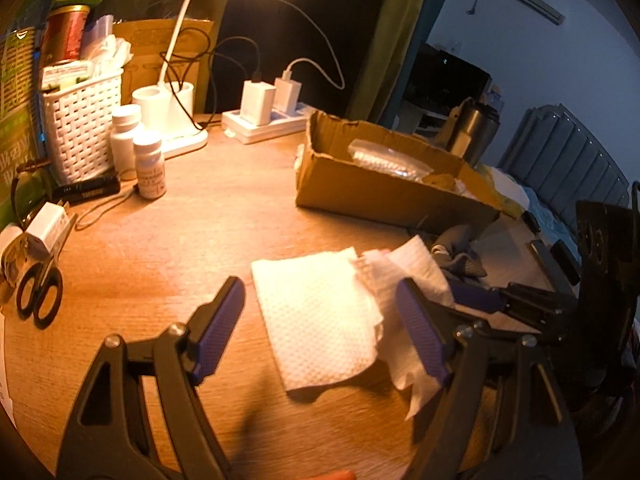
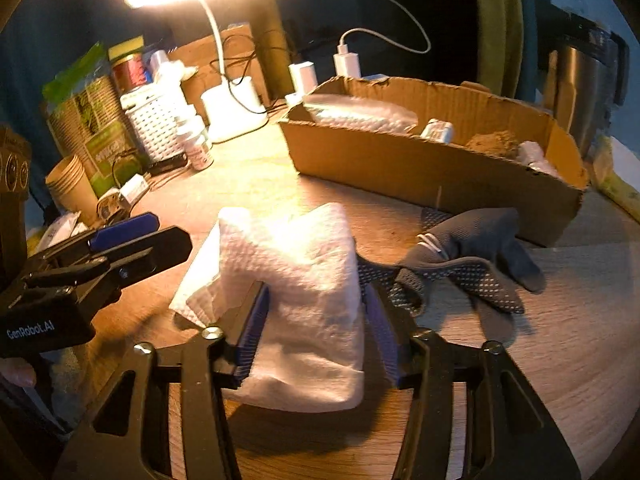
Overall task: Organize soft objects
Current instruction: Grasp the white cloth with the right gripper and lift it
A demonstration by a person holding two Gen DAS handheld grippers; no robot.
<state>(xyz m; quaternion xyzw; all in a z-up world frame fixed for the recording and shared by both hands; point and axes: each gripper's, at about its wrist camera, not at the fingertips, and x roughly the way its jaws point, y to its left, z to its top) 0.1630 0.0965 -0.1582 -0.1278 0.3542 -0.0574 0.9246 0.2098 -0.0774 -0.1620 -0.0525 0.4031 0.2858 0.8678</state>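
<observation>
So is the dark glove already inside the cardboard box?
No, the dark glove lies on the wooden table in front of the cardboard box, outside its near wall.

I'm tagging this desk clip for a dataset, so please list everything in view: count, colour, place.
paper towel: one, white, desk centre, between the right hand-held gripper's pads
gloves: dark grey, dotted, beside the towel; count unclear
cardboard box: one, brown, behind the gloves, holding packets
desk lamp: one, white, lit, at the back
power strip: one, white, two chargers plugged in
basket: one, white woven, back left
bottles: two, white, beside the basket
scissors: one, black-handled, left edge
paper cups: stack, brown, far left
desk: wooden
left hand-held gripper: black with purple pads, open over the towel
right hand-held gripper: same colours, jaws around the towel
</observation>
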